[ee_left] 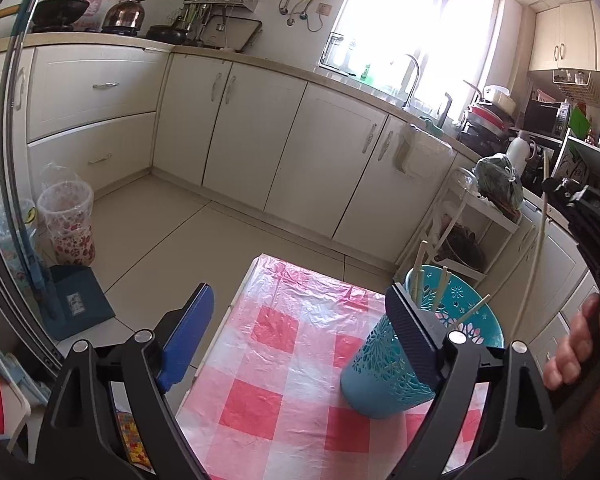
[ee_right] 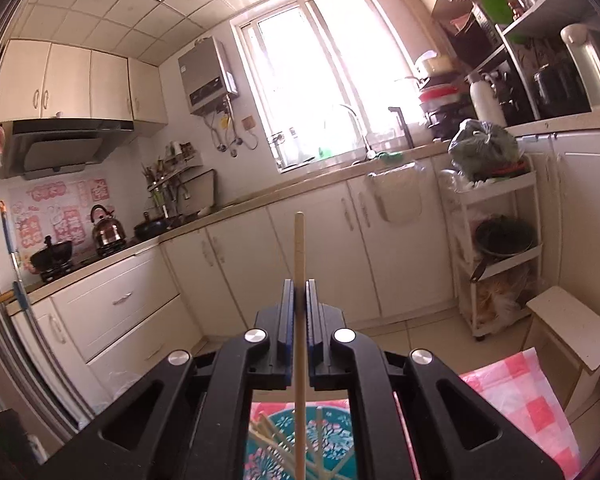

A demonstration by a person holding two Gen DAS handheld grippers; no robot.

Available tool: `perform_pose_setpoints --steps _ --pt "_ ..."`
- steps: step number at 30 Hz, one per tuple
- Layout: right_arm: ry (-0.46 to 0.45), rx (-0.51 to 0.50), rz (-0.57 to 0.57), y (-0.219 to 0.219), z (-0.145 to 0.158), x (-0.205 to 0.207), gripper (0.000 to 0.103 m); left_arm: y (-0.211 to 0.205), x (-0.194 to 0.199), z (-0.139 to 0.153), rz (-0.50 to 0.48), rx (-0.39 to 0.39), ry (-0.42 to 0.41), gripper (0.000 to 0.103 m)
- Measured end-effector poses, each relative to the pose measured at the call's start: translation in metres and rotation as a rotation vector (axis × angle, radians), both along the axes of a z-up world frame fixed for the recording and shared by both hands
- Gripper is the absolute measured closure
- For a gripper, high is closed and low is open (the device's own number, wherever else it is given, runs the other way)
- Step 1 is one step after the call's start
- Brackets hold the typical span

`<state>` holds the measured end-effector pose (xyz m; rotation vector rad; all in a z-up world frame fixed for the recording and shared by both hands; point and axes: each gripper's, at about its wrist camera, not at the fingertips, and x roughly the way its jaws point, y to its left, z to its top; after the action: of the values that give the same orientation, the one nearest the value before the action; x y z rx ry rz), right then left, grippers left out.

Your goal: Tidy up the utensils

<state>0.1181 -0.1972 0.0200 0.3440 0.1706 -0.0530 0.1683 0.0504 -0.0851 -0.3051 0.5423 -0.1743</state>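
A: Right gripper (ee_right: 299, 300) clamped on one chopstick (ee_right: 299, 248), held upright above the teal holder (ee_right: 300, 440). Left gripper (ee_left: 300, 320) wide, nothing gripped.

B: Holder location?

A: On the checked tablecloth (ee_left: 276, 360), touching the left gripper's right finger (ee_left: 410, 340). Risk: that finger nudges it and it tips, or the chopstick misses the mouth.

My pale wooden chopstick (ee_right: 299, 264) stands upright. At my six o'clock, the teal cutout holder (ee_left: 384, 372) leans, chopsticks (ee_left: 440, 290) poking from its mouth.
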Motion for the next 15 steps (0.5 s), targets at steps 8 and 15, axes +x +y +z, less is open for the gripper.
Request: perform_pose_setpoints --steps 8,15 --pt "0.060 -0.068 -0.059 0.003 -0.051 0.012 0.097 -0.006 0.004 -0.002 -0.018 0.002 0.026 0.019" --pt "0.117 -0.091 -0.018 0.006 -0.070 -0.003 0.097 -0.011 0.003 -0.005 -0.021 0.028 0.034 0.017"
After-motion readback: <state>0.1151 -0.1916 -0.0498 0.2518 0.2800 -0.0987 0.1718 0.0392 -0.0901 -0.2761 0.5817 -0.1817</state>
